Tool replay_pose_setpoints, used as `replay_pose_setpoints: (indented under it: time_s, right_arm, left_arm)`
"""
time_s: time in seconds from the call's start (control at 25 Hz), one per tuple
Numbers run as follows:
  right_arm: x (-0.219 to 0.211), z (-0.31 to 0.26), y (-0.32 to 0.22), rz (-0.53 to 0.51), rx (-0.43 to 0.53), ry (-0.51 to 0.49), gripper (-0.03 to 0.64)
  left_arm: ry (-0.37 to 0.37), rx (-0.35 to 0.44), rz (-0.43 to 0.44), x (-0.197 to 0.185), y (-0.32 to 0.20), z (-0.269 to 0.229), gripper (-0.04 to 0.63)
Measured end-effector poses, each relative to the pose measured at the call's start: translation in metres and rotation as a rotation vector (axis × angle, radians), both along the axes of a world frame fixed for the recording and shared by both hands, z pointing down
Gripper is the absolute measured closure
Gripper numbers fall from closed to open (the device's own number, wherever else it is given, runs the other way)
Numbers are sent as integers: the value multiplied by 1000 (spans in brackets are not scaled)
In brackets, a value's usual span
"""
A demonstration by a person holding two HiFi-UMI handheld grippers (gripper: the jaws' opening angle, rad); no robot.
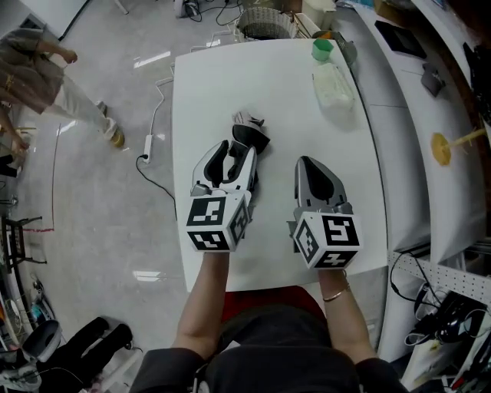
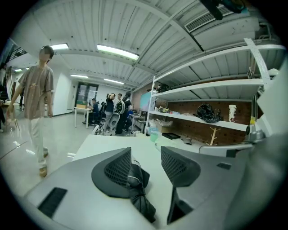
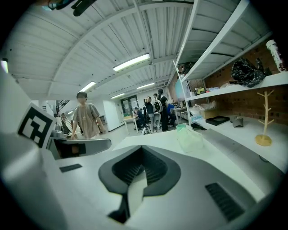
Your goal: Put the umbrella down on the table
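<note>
A folded black umbrella (image 1: 250,138) with a light strap lies on the white table (image 1: 230,77). My left gripper (image 1: 235,153) hovers over its near end with the jaws apart. In the left gripper view the umbrella (image 2: 137,188) shows below and between the jaws, close to the left one, with a clear gap to the right one. The left gripper (image 2: 146,155) is open and its pads do not press on the fabric. My right gripper (image 1: 308,163) hangs above bare table to the right, shut with nothing in it; its tips meet in the right gripper view (image 3: 141,150).
A clear plastic bottle with a green cap (image 1: 330,80) lies at the table's far right corner. A wicker basket (image 1: 265,23) stands beyond the far edge. A white counter with a wooden stand (image 1: 443,147) runs along the right. A person (image 1: 46,77) walks on the floor at left.
</note>
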State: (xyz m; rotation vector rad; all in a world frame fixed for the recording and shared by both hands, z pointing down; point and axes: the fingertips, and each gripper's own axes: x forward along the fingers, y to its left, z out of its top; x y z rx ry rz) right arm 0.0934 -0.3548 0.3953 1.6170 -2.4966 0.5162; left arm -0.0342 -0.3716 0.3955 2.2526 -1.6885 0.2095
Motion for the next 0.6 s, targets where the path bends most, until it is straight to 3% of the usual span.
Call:
replay_pose_setpoints:
  time_s: [0.6]
  right_arm:
    - [8, -27, 52, -27, 79, -18, 598]
  left_arm:
    - [35, 78, -44, -6, 64, -30, 526]
